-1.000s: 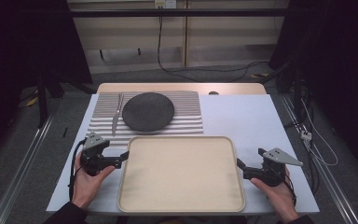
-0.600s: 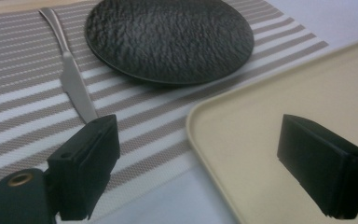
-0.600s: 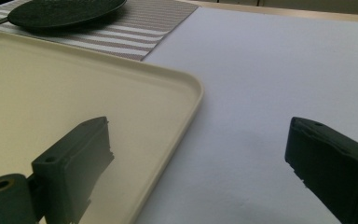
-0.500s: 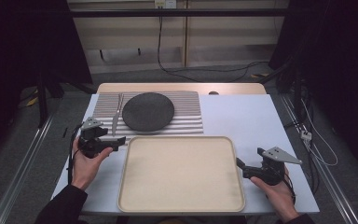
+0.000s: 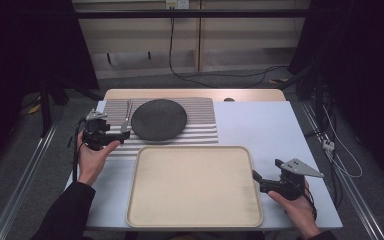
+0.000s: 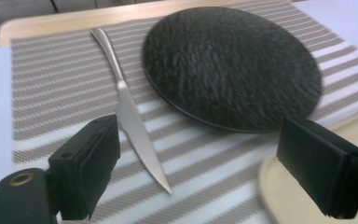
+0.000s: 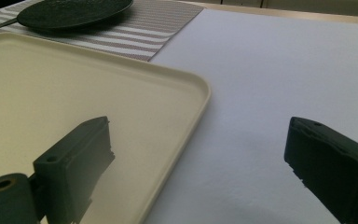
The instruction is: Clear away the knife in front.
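A silver knife (image 6: 130,107) lies on a striped placemat (image 5: 200,117), just left of a dark round plate (image 5: 159,119). My left gripper (image 5: 121,136) is open over the mat's near left part, its jaws pointing at the knife (image 5: 126,117). In the left gripper view the knife's blade tip lies between the wide-apart jaws of the left gripper (image 6: 205,172), nearer the left one. A large cream tray (image 5: 195,185) sits empty at the front. My right gripper (image 5: 266,170) is open beside the tray's right edge; in its own view the right gripper (image 7: 205,172) straddles the tray's rim (image 7: 186,121).
The table top (image 5: 260,125) is white, with a wooden strip along its far edge. The plate (image 6: 230,65) is close to the knife's right side. The tray's corner (image 6: 284,196) lies under the left gripper's right jaw. Cables trail on the floor beyond.
My left gripper has moved away from the tray's left edge, forward onto the placemat, up to the knife. The right gripper has stayed in place.
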Action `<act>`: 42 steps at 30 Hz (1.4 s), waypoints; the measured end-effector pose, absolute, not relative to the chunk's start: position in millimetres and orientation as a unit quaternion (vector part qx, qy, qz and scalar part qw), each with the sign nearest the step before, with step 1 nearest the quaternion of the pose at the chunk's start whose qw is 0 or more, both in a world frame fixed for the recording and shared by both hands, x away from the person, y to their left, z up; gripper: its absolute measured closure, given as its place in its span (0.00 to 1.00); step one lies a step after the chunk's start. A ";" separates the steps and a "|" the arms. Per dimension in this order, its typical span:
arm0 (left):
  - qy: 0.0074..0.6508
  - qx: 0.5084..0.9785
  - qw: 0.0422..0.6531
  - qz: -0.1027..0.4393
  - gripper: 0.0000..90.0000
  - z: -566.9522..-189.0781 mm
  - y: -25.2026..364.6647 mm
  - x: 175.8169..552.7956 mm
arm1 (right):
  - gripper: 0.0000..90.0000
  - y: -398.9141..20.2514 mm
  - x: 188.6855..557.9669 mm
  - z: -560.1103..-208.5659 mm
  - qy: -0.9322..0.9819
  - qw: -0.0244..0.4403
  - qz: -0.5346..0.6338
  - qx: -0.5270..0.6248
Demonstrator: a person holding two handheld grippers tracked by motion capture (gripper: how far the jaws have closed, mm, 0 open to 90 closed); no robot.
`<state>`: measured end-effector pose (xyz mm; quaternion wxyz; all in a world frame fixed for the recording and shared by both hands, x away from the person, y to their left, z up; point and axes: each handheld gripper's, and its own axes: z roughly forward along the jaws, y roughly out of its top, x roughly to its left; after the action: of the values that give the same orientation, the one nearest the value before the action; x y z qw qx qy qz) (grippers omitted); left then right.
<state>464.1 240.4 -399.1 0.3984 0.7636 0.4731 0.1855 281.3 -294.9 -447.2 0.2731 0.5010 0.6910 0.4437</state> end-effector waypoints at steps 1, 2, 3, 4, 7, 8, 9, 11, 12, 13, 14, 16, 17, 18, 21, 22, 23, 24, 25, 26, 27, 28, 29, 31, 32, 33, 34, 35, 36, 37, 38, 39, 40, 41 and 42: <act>0.473 0.765 0.395 0.186 0.15 -398.7 240.4 467.5 | 0.08 -294.8 280.3 -446.9 0.691 0.273 0.444 0.501; 0.476 0.764 0.394 0.186 0.19 -398.5 240.2 470.9 | 0.08 -295.0 278.7 -446.1 0.691 0.275 0.444 0.500; 0.478 0.763 0.394 0.185 0.19 -398.3 239.8 474.2 | 0.08 -294.9 278.4 -445.7 0.690 0.276 0.444 0.500; 0.480 0.763 0.389 0.190 0.19 -398.2 239.6 477.7 | 0.08 -294.9 278.4 -445.7 0.690 0.276 0.444 0.500; 0.489 0.760 0.384 0.193 0.18 -398.5 241.2 489.0 | 0.08 -294.4 278.7 -446.0 0.692 0.276 0.442 0.499; 0.491 0.760 0.379 0.194 0.18 -398.9 241.4 493.1 | 0.08 -294.2 278.8 -446.1 0.693 0.275 0.442 0.498; 0.492 0.761 0.374 0.197 0.18 -399.5 241.0 497.3 | 0.08 -294.0 279.0 -446.1 0.693 0.275 0.442 0.499; 0.494 0.766 0.361 0.199 0.19 -400.6 240.5 506.3 | 0.08 -294.0 279.3 -446.1 0.693 0.274 0.443 0.498; 0.495 0.766 0.357 0.201 0.20 -401.3 240.3 510.9 | 0.08 -293.9 279.7 -446.3 0.693 0.274 0.442 0.499; 0.497 0.765 0.355 0.202 0.20 -402.3 239.9 515.8 | 0.08 -294.0 280.3 -446.5 0.693 0.274 0.442 0.499; 0.499 0.766 0.353 0.201 0.20 -403.3 239.7 521.0 | 0.08 -294.0 281.0 -446.7 0.693 0.272 0.443 0.500; 0.504 0.766 0.345 0.201 0.21 -406.4 238.3 530.9 | 0.08 -294.0 282.4 -447.4 0.695 0.273 0.441 0.499; 0.508 0.766 0.338 0.203 0.21 -408.0 237.7 535.7 | 0.08 -294.2 282.9 -447.7 0.695 0.272 0.441 0.499; 0.513 0.764 0.335 0.204 0.22 -409.9 237.3 540.2 | 0.08 -294.4 283.2 -447.9 0.695 0.271 0.441 0.500; 0.522 0.761 0.325 0.207 0.24 -414.2 237.1 553.6 | 0.08 -295.3 283.4 -448.2 0.693 0.270 0.440 0.504; 0.525 0.758 0.323 0.213 0.25 -415.7 237.0 557.5 | 0.08 -295.7 283.4 -448.1 0.692 0.271 0.440 0.504; 0.528 0.756 0.323 0.215 0.27 -417.4 236.7 561.6 | 0.08 -295.9 283.8 -448.3 0.692 0.270 0.440 0.504; 0.531 0.755 0.322 0.210 0.27 -419.1 236.7 565.9 | 0.08 -295.9 284.2 -448.5 0.693 0.269 0.439 0.504; 0.532 0.758 0.312 0.210 0.29 -420.8 236.3 569.9 | 0.08 -295.5 284.6 -448.8 0.693 0.268 0.440 0.504; 0.531 0.762 0.305 0.210 0.29 -422.9 235.9 572.8 | 0.08 -295.5 284.6 -448.8 0.693 0.268 0.440 0.504; 0.530 0.765 0.295 0.218 0.31 -425.2 235.1 574.9 | 0.08 -295.4 284.6 -449.0 0.694 0.269 0.438 0.503; 0.529 0.770 0.283 0.217 0.33 -426.3 235.9 576.8 | 0.08 -295.2 284.0 -449.0 0.693 0.268 0.440 0.504; 0.536 0.767 0.284 0.211 0.35 -427.7 237.0 578.8 | 0.08 -295.2 283.6 -448.8 0.693 0.269 0.439 0.504; 0.543 0.762 0.293 0.197 0.36 -430.5 238.4 582.8 | 0.08 -295.3 283.2 -448.8 0.694 0.270 0.438 0.504; 0.543 0.764 0.290 0.192 0.36 -431.1 238.6 584.5 | 0.08 -295.5 282.8 -448.8 0.694 0.271 0.438 0.503; 0.545 0.764 0.285 0.193 0.38 -432.1 238.0 586.5 | 0.08 -295.6 282.3 -448.7 0.694 0.270 0.439 0.503; 0.549 0.760 0.289 0.192 0.40 -433.1 237.1 588.0 | 0.08 -295.7 281.8 -448.6 0.694 0.271 0.438 0.503; 0.547 0.763 0.289 0.188 0.42 -432.9 237.5 589.3 | 0.08 -295.9 281.4 -448.5 0.693 0.272 0.438 0.504; 0.550 0.758 0.295 0.189 0.45 -434.0 236.6 590.7 | 0.08 -296.3 281.2 -448.5 0.693 0.272 0.439 0.503; 0.555 0.755 0.297 0.187 0.47 -435.1 235.8 592.3 | 0.08 -296.4 281.0 -448.5 0.693 0.272 0.439 0.503; 0.550 0.759 0.295 0.185 0.48 -436.2 235.7 593.8 | 0.08 -296.5 281.0 -448.5 0.692 0.272 0.439 0.504; 0.551 0.759 0.296 0.183 0.52 -437.8 235.0 595.7 | 0.08 -296.6 281.2 -448.5 0.692 0.272 0.439 0.504; 0.557 0.754 0.297 0.179 0.55 -439.3 234.0 597.6 | 0.08 -296.4 281.5 -448.4 0.692 0.271 0.439 0.505; 0.555 0.757 0.294 0.181 0.55 -440.6 232.8 599.0 | 0.08 -296.4 281.5 -448.4 0.692 0.271 0.439 0.505; 0.553 0.759 0.292 0.179 0.59 -442.1 231.1 600.5 | 0.08 -295.8 281.8 -448.3 0.693 0.271 0.439 0.504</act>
<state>600.5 231.1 -442.1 0.2921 0.7592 0.5535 0.1789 281.8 -295.8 -448.3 0.2707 0.5042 0.6929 0.4387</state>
